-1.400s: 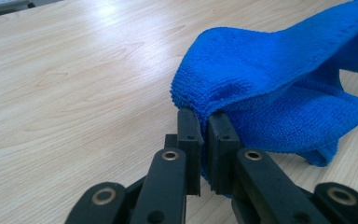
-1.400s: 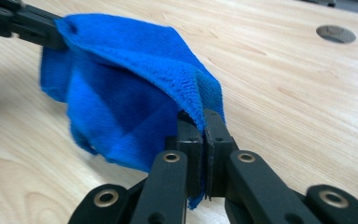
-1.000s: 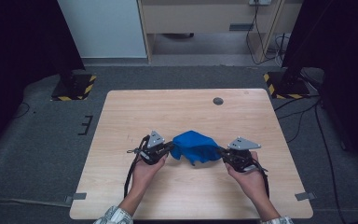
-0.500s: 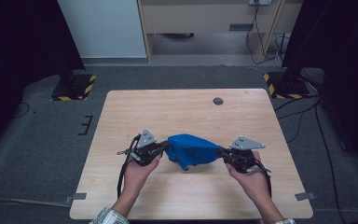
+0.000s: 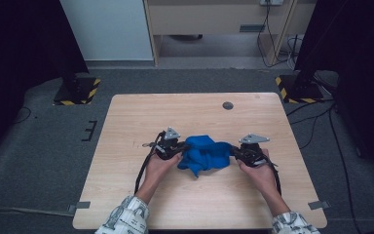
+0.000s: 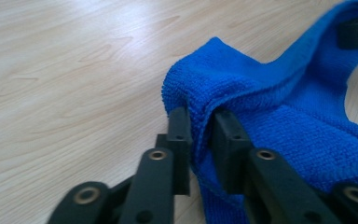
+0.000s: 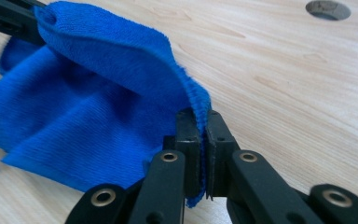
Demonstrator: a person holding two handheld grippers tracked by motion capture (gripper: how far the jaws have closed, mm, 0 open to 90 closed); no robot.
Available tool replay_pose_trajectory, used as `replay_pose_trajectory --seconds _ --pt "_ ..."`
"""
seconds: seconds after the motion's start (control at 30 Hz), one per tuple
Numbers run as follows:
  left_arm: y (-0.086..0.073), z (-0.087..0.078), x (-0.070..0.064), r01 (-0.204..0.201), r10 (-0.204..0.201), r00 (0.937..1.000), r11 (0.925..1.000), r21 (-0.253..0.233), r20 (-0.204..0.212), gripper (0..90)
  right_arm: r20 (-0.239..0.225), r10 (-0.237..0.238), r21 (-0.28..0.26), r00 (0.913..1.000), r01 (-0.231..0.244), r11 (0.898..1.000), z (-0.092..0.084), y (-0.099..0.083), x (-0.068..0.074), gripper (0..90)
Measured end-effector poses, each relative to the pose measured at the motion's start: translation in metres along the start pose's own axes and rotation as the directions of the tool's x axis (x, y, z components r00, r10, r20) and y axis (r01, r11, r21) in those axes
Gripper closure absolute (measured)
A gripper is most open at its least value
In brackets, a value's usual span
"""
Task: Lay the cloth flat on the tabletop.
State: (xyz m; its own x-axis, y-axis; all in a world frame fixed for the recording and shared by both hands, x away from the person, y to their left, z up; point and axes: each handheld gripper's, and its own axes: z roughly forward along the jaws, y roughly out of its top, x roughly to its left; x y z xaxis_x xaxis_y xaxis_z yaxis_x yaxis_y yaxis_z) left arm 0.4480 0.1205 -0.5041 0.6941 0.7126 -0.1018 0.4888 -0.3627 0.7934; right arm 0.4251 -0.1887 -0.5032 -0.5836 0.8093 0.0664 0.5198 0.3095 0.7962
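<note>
Left tool (image 5: 175, 147) has just been easing open; right tool (image 5: 240, 152) clamped.

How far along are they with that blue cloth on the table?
Done: each tool has taken hold of an edge of the blue cloth. In hand: the right tool is clamped tight on its edge, while the left tool has just been opening, the fold between its jaws looking slack. Left: the cloth sags bunched on the wooden table, neither spread flat nor neatly folded.

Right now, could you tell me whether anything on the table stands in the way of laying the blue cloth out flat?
Nothing visible does. The blue cloth hangs between the left gripper and right gripper over bare wood; the table has just a round hole farther back.
</note>
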Motion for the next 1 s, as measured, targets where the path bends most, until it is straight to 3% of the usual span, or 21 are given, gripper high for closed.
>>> replay_pose_trajectory --seconds 0.17,0.27,0.47,0.57,0.7,0.83,1.0 --pt "-0.005 -0.001 -0.005 0.011 -0.013 0.9994 0.9989 -0.045 -0.033 47.5 0.006 0.008 -0.012 1.0000 -0.008 1.000 0.003 -0.005 -0.001 76.4" --pt "-0.006 -0.004 -0.008 -0.006 0.003 0.9984 0.9986 -0.052 -0.056 40.1 0.004 0.014 -0.015 0.9999 -0.014 1.000 0.000 -0.005 0.000 66.6" --pt "-0.009 -0.009 -0.012 -0.013 0.008 0.9974 0.9974 -0.071 -0.072 34.8 0.021 0.023 -0.029 0.9995 -0.023 0.999 -0.002 -0.004 0.002 47.3" --pt "-0.009 -0.011 -0.012 -0.006 -0.001 0.9967 0.9965 -0.083 -0.081 33.1 0.035 0.030 -0.038 0.9989 -0.029 0.999 -0.001 -0.006 0.003 44.2" --pt "-0.013 -0.017 -0.016 -0.032 0.023 0.9942 0.9959 -0.085 -0.105 28.2 0.040 0.030 -0.030 0.9987 -0.029 0.999 -0.001 -0.007 0.004 39.7" --pt "-0.016 -0.026 -0.017 -0.029 0.018 0.9946 0.9945 -0.100 -0.102 24.3 0.032 0.025 -0.034 0.9992 -0.024 0.999 -0.002 -0.007 0.006 37.5" --pt "-0.020 -0.034 -0.015 0.002 -0.012 0.9957 0.9939 -0.111 -0.092 15.4 0.040 0.014 -0.042 0.9991 -0.012 0.999 -0.002 -0.005 0.010 31.3"
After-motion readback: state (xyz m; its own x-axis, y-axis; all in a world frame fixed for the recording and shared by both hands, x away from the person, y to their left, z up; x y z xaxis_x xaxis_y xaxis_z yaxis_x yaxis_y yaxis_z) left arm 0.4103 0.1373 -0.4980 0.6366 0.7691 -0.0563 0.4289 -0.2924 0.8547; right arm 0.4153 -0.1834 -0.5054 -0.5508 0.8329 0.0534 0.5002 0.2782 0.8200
